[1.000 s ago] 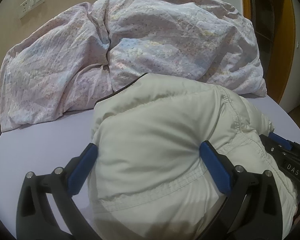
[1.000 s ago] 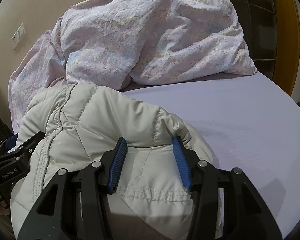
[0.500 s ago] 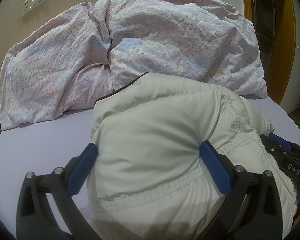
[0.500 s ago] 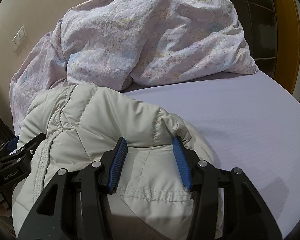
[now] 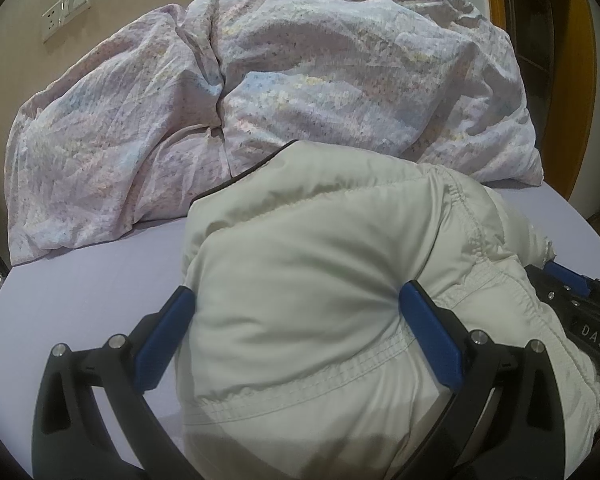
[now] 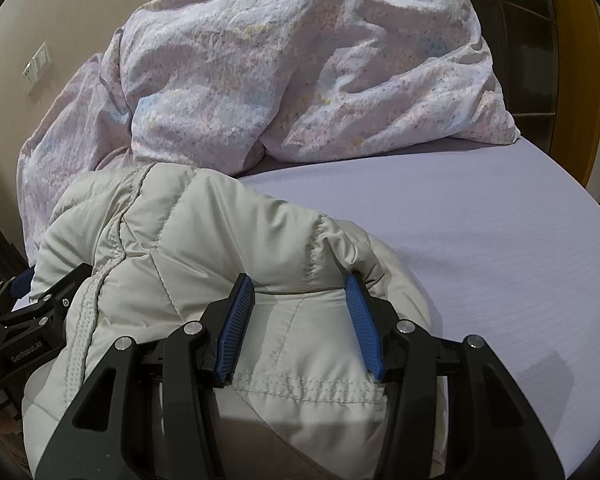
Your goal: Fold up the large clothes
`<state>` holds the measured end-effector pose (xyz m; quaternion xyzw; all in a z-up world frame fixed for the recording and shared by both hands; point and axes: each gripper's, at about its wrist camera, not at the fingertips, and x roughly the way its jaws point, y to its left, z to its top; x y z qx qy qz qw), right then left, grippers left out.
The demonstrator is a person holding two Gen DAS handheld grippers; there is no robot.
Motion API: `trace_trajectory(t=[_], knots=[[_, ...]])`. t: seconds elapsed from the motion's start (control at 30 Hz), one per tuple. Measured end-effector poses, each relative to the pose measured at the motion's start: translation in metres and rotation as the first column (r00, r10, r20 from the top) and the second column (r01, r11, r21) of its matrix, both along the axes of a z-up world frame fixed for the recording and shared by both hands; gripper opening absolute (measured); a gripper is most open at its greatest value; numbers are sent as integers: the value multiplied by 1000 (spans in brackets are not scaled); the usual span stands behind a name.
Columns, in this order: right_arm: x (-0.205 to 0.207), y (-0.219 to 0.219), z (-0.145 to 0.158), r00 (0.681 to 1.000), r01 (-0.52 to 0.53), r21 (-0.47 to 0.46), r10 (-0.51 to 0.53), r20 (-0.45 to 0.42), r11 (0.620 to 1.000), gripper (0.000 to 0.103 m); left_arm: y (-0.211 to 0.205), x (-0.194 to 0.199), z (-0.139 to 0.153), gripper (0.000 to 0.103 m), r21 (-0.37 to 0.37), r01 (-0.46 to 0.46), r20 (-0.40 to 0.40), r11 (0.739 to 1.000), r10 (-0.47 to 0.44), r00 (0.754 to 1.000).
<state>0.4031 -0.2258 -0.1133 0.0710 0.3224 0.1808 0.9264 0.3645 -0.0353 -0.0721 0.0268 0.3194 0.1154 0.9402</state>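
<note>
Almost nothing has shifted since a second ago: we hold the same pose. Our left hand-held gripper (image 5: 296,324) is spread wide around a fat bulge of the cream quilted puffer jacket (image 5: 320,280), and our right hand-held gripper (image 6: 300,320) is clamped on its hem end. The jacket sits bunched on the lilac bed sheet (image 6: 480,232), just in front of the crumpled floral duvet (image 5: 300,80). It looks light, springy and slick, so stitched seams seem the surest hold.
</note>
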Motion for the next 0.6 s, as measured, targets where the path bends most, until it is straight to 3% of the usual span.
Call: trace_trajectory(t=[0.3,0.4,0.47,0.53,0.6], knots=[[3,5,3,1000,8,-51,-9,-27,999,51,-3,4,-2,101,15,-10,-17,1000,10,1000],[-2,7,12,999,26,-88,-29,-40,996,54,4,-6,5,101,-35,20,-15,999,-20,1000],[-9,5,21,998,25,-93,-30,-49,995,61,13,-16,10,101,-82,33,-18,996,-34,999],[-16,0,28,998,9,-68,-13,-55,998,81,26,-28,17,101,-136,44,-24,990,-47,999],[-24,-11,36,997,-11,-19,10,-71,1000,83,42,-42,25,101,-183,47,-22,982,-52,998]])
